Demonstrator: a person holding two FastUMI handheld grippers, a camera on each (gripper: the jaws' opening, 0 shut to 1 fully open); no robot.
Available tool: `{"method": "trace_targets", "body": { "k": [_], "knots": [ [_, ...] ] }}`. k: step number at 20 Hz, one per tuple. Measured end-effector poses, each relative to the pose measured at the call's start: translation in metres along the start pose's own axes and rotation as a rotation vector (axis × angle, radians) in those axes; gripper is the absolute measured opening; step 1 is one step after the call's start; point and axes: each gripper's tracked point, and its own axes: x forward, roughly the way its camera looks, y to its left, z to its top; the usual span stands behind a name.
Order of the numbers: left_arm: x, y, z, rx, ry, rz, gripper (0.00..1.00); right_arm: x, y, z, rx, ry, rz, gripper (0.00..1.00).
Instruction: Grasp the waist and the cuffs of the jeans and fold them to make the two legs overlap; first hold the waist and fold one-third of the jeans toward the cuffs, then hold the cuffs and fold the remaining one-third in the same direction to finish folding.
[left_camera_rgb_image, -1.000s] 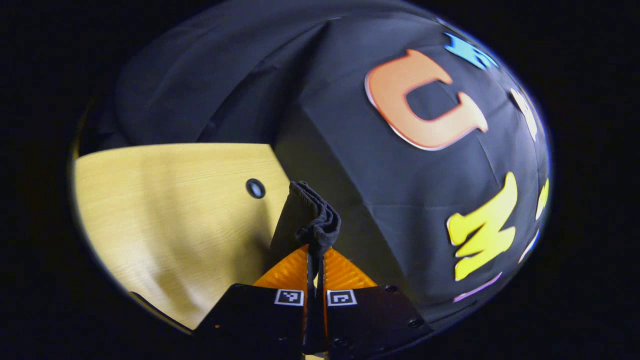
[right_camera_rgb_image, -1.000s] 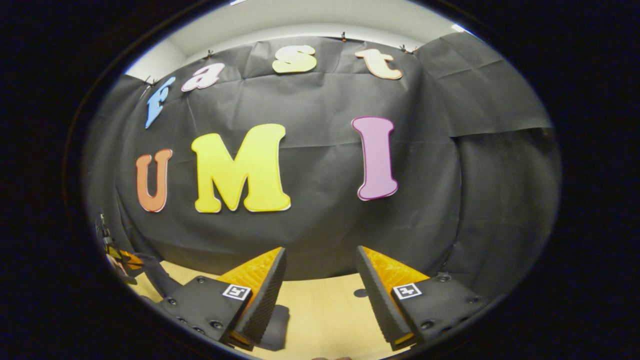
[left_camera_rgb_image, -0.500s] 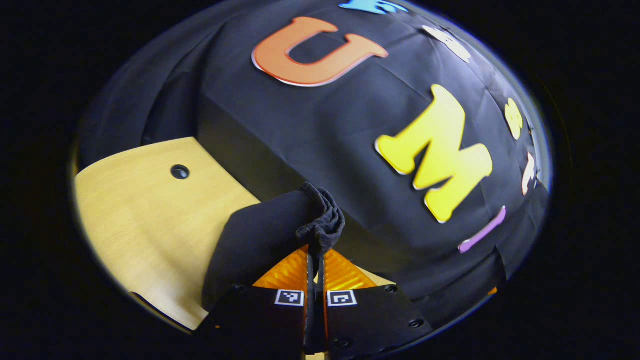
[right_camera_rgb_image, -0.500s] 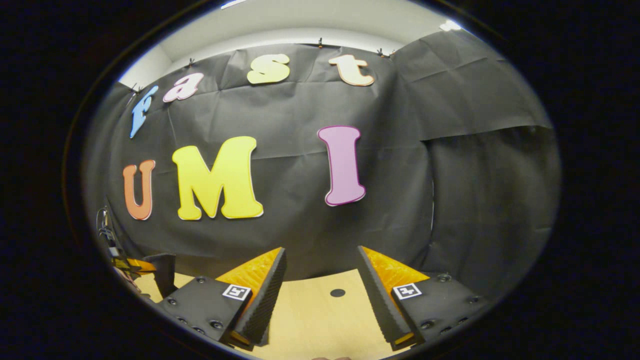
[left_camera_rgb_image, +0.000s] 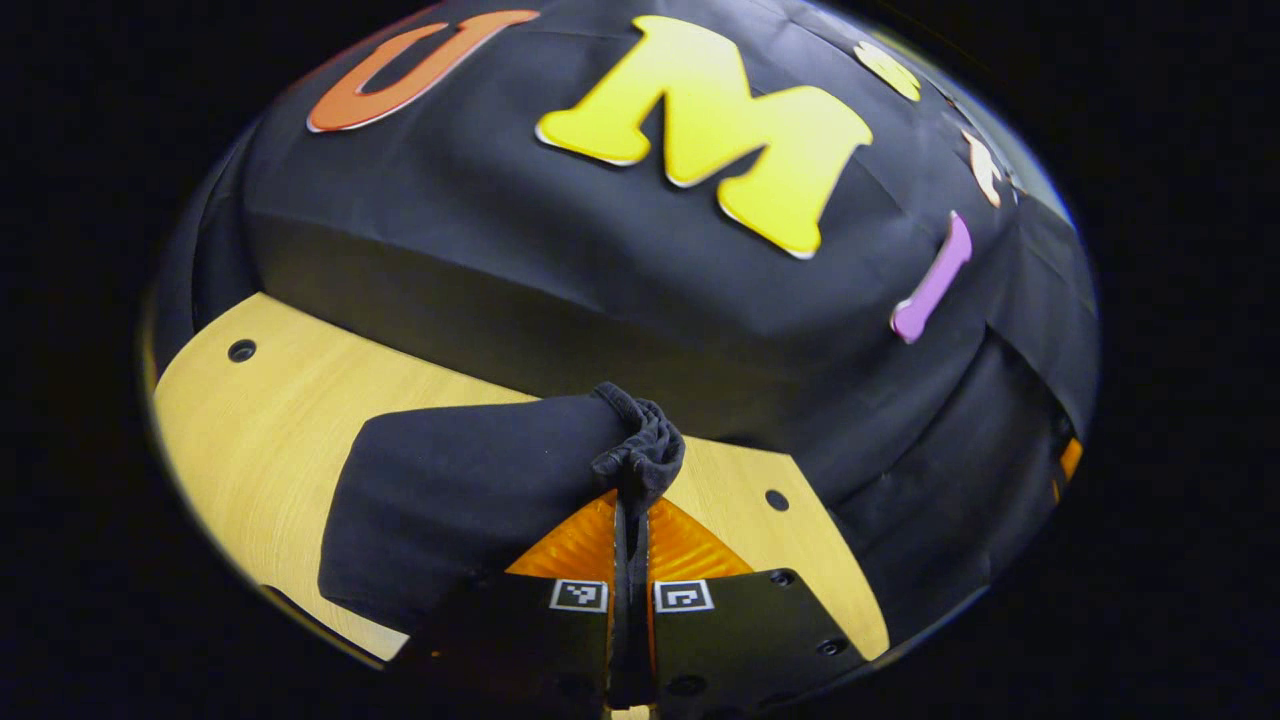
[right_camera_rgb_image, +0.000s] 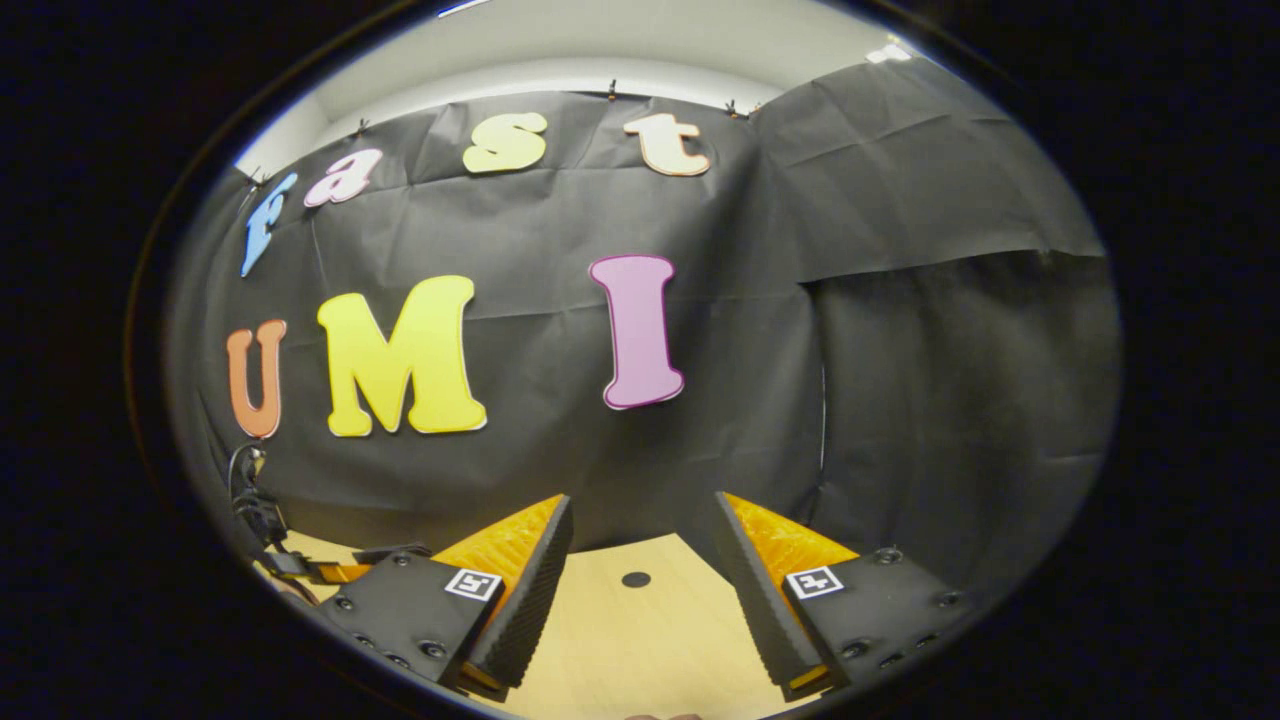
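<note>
The jeans (left_camera_rgb_image: 470, 480) are dark, almost black. In the left gripper view a broad flat stretch of them lies on the wooden table (left_camera_rgb_image: 270, 400) to the left of my fingers. My left gripper (left_camera_rgb_image: 630, 505) is shut on a bunched hem of the jeans (left_camera_rgb_image: 640, 455), which puckers up just above the fingertips. In the right gripper view my right gripper (right_camera_rgb_image: 640, 570) stands open over the table (right_camera_rgb_image: 640, 640) with nothing between its fingers. The other gripper (right_camera_rgb_image: 300, 572) shows small at the lower left of that view.
The black cloth wall (left_camera_rgb_image: 650, 290) rises close behind the table's far edge. Round holes (left_camera_rgb_image: 241, 350) mark the tabletop, one (right_camera_rgb_image: 636, 579) lying between my right fingers. A cable (right_camera_rgb_image: 255, 500) hangs at the left of the right gripper view.
The left gripper has swung round with the hem still pinched, so more of the jeans lies spread on the table at its left. The right gripper has turned a little rightward, staying open.
</note>
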Motion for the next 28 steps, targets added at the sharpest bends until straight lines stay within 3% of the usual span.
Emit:
{"method": "trace_targets", "body": {
  "k": [6,10,11,12,15,16,19,28],
  "knots": [
    [0.013,0.013,-0.097,0.106,0.187,0.074,0.03,-0.003,-0.009,-0.001,0.008,0.004,-0.027,0.85],
    [0.026,0.026,-0.119,0.151,0.205,0.104,0.05,-0.005,-0.003,-0.007,-0.003,0.020,-0.019,0.85],
    [0.030,0.026,-0.124,0.158,0.217,0.109,0.14,-0.005,0.000,-0.008,-0.001,0.024,-0.015,0.85],
    [0.026,0.027,-0.127,0.169,0.226,0.107,0.05,-0.005,0.003,-0.008,0.003,0.027,-0.010,0.85],
    [0.028,0.008,-0.128,0.162,0.217,0.026,0.09,-0.004,0.013,-0.010,-0.008,0.027,0.004,0.85],
    [0.023,-0.004,-0.127,0.156,0.217,-0.009,0.32,-0.003,0.015,-0.011,-0.011,0.030,0.007,0.85],
    [0.021,-0.011,-0.130,0.234,0.210,0.003,1.00,-0.007,0.020,-0.013,-0.006,0.041,0.015,0.85],
    [-0.034,-0.026,-0.117,0.228,0.153,-0.058,1.00,-0.022,0.042,-0.043,-0.008,0.091,0.044,0.85]
  ]
}}
